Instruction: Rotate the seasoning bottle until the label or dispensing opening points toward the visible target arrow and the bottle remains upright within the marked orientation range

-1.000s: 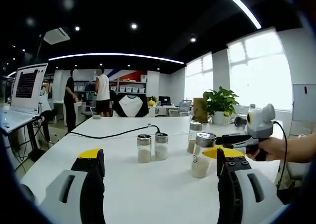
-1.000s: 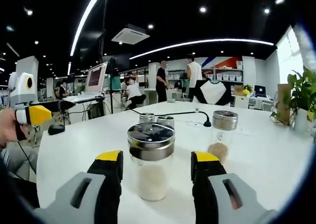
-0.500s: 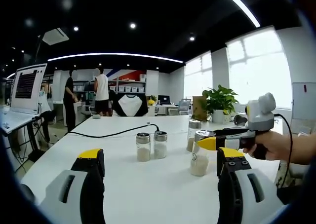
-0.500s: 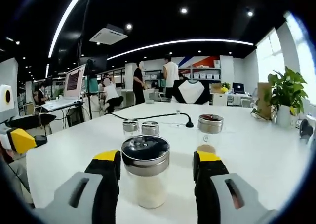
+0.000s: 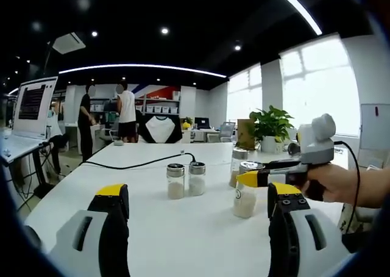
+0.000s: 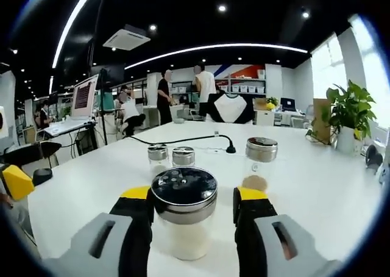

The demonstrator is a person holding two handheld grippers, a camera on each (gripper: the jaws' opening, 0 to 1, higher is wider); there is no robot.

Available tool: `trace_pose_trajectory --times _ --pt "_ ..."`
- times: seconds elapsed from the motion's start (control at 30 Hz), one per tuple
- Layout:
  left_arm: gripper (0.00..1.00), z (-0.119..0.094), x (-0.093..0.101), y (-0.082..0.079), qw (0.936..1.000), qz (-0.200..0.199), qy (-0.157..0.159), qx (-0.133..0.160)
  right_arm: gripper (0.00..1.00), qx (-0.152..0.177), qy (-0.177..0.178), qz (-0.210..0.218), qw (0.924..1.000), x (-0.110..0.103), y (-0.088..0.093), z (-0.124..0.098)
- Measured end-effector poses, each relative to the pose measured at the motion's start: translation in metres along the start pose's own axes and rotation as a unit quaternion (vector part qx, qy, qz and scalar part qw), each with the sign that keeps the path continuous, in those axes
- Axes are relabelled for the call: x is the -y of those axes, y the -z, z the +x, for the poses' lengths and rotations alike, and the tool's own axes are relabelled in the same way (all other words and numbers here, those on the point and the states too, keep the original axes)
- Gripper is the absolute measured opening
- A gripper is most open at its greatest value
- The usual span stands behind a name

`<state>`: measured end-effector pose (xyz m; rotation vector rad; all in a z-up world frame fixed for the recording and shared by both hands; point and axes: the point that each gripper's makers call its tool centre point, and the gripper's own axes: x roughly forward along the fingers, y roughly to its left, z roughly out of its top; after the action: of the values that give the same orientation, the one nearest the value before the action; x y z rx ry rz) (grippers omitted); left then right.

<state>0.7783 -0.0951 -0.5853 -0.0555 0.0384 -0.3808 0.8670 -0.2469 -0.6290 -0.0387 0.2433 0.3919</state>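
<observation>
White table (image 6: 317,197), jaws flanking seasoning bottle (image 6: 183,213)

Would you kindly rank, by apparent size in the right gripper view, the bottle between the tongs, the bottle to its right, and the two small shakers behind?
1. Nearest bottle, though nearness inflates it.
2. Right-hand bottle.
3. Two small shakers, alike; no ranking.

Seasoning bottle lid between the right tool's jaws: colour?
Silver metal rim with a dark top on the seasoning bottle; best in the right gripper view.
</observation>
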Motion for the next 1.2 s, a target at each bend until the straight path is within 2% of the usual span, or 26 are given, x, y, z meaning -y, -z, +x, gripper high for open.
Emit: trace_pose_trajectory --times 0.07,0.1,0.57,0.67,1.2 --pt "1.00 -0.0003 0.0004 0.0015 1.0000 -0.002 0.000 -0.002 0.40 0.006 -0.030 -0.010 0.9995 -0.0112 -0.0015 0.0005" --pt "1.00 -0.0003 0.0006 0.0018 1.0000 -0.002 0.000 -0.003 0.39 0.007 -0.017 -0.013 0.9997 -0.0101 -0.0018 0.0000" --pt "1.00 -0.0033 -0.0020 0.0011 1.0000 -0.005 -0.003 0.001 0.38 0.007 -0.020 -0.020 0.9996 -0.0092 -0.0033 -0.0008" --pt "1.00 -0.0035 -0.0019 0.0023 0.9999 0.010 -0.004 -0.004 0.38 -0.001 -0.022 -0.021 0.9995 -0.0091 -0.0029 -0.0009" --pt "1.00 -0.0028 0.0003 0.0010 1.0000 -0.002 -0.001 -0.001 0.38 0.003 -0.032 -0.017 0.9993 -0.0089 -0.0018 0.0008"
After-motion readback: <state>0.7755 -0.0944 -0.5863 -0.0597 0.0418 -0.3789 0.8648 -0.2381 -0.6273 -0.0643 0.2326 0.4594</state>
